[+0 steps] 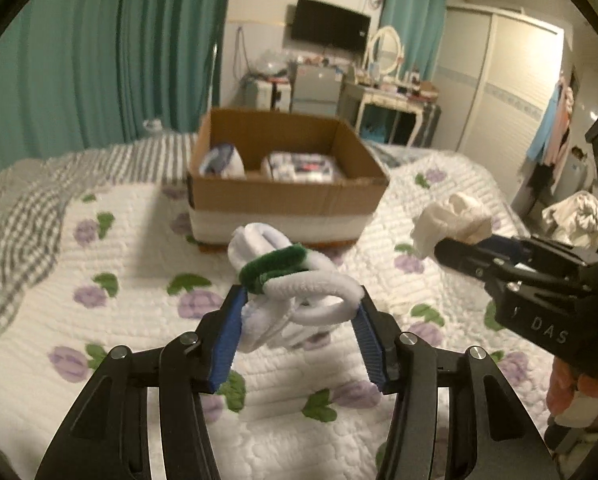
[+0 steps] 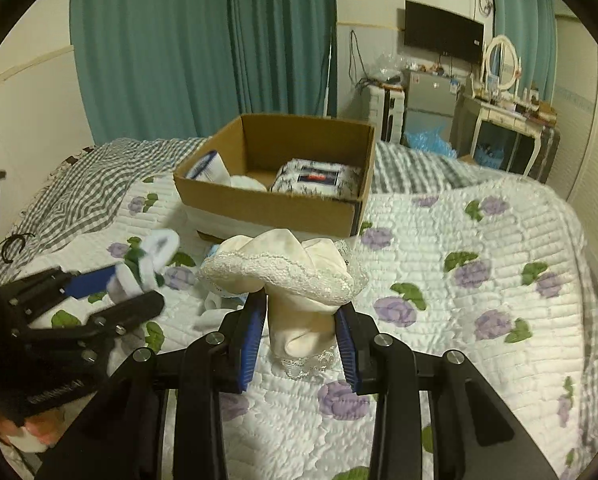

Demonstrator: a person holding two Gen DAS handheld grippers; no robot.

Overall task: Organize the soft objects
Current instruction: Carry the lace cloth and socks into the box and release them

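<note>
I see the bed (image 2: 499, 240) under a white quilt with purple flowers. A cardboard box (image 2: 275, 204) sits toward the bed's far edge, with folded soft items inside. My right tongs (image 2: 301, 320) are clamped on a cream lace-trimmed garment (image 2: 283, 276), held clear of the quilt. My left tongs (image 1: 299, 304) grip a white sock bundle with a green band (image 1: 283, 276), likewise raised, on the near side of the box.
</note>
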